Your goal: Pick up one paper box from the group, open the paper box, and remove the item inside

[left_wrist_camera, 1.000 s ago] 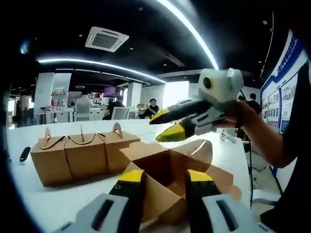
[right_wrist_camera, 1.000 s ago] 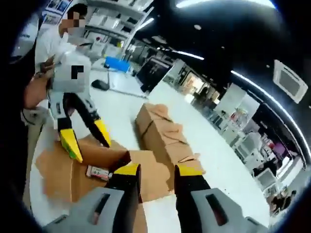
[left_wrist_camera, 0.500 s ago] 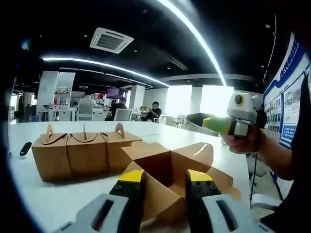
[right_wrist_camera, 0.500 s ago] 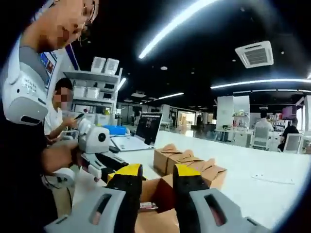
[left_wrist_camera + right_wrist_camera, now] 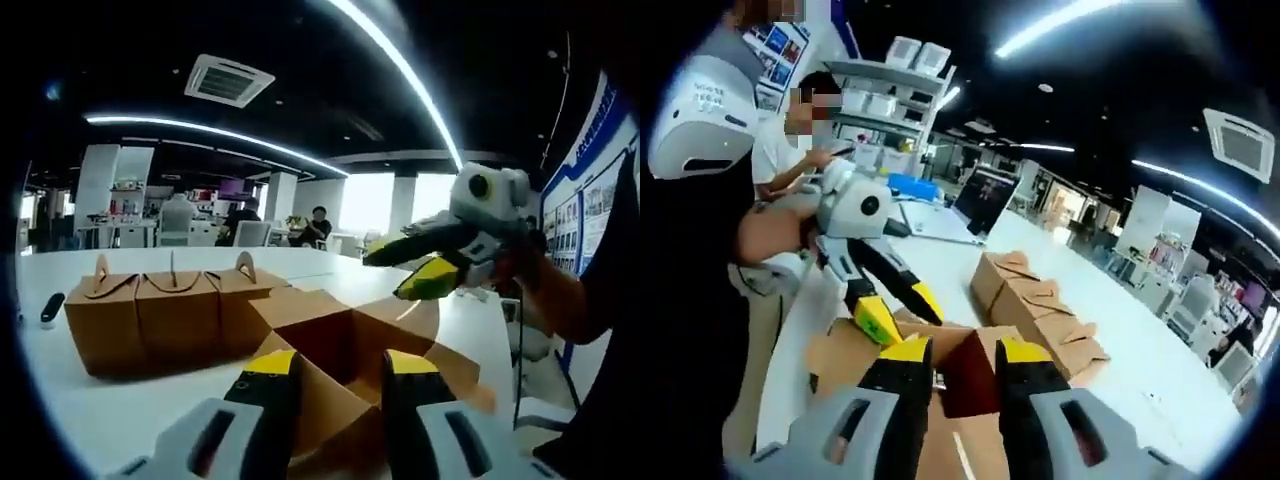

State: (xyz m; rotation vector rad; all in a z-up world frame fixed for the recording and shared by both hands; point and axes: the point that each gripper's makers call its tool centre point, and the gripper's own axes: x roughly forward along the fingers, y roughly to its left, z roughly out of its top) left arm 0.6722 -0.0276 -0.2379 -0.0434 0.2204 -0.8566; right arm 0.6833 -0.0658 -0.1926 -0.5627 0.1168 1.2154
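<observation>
An open brown paper box lies on the white table with its flaps spread. My left gripper is open, its yellow-tipped jaws low against the box's near wall. My right gripper comes in from the right, held by a hand, open and hovering just above the far flap. In the right gripper view, my right gripper is open over the same box, whose inside is dark. The left gripper hangs over its far flap. I cannot make out the item inside.
A row of closed brown boxes with curved handles stands left of the open one, seen again as the row of boxes in the right gripper view. A small black object lies far left. A seated person is at a desk behind.
The right gripper swung away to the right, level with the room, then came back and tilted down over the open box. The left gripper has hardly moved.
</observation>
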